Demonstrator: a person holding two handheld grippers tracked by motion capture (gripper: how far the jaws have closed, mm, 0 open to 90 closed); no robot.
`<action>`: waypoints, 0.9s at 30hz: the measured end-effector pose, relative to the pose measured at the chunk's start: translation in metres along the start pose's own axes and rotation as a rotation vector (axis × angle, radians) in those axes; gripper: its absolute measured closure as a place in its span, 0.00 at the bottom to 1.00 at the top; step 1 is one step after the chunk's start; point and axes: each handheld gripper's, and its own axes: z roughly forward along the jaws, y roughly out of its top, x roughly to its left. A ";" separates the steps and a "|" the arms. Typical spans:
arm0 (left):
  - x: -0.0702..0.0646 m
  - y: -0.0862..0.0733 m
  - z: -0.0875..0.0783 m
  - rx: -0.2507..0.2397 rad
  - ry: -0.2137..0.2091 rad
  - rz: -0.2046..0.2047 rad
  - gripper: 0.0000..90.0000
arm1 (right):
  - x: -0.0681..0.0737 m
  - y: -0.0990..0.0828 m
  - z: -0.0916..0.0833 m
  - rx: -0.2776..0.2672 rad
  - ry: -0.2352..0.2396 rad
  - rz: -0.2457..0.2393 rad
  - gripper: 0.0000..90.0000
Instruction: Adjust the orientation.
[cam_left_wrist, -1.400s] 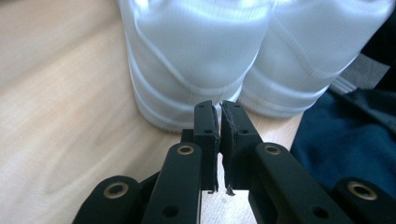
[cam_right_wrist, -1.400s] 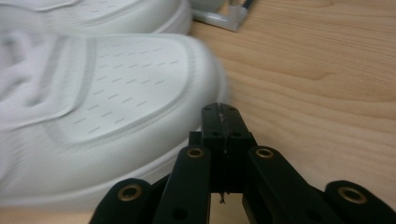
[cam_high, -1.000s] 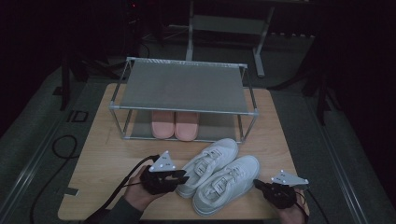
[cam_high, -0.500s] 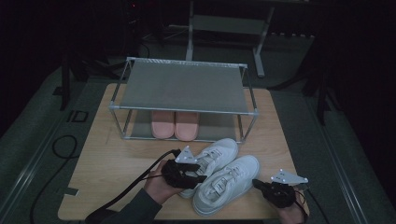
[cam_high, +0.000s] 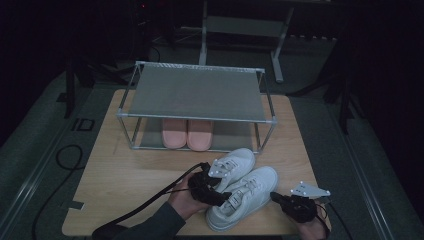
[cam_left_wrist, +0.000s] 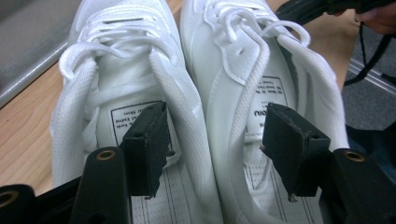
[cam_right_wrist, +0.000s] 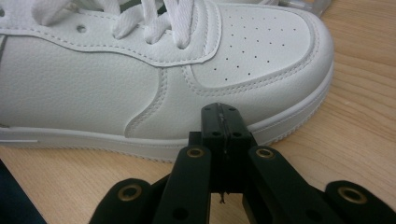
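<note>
- The pair of white sneakers (cam_high: 240, 187) lies side by side near the worktop's (cam_high: 125, 172) front edge, toes angled toward the shoe rack (cam_high: 197, 97).
- The left gripper (cam_left_wrist: 215, 144) has just been opening; its fingers stand wide, one inside each shoe, with the two touching inner collars between them, not yet pinched.
- Both collars should be caught squarely before closing.
- The right gripper (cam_right_wrist: 223, 133) is closed on nothing, just beside the nearer sneaker's sole.
- Pink slippers (cam_high: 187, 134) already fill part of the rack's lower shelf; its top stands bare.
</note>
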 end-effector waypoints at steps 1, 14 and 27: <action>0.000 0.000 0.000 0.000 0.000 0.000 0.46 | 0.000 0.000 0.000 0.000 0.000 0.000 1.00; -0.002 0.001 0.014 0.051 0.022 0.001 0.53 | -0.004 -0.001 -0.007 -0.025 -0.029 0.011 0.97; 0.000 0.002 0.016 0.060 0.009 -0.002 0.65 | -0.016 -0.006 -0.017 -0.044 -0.068 0.049 0.97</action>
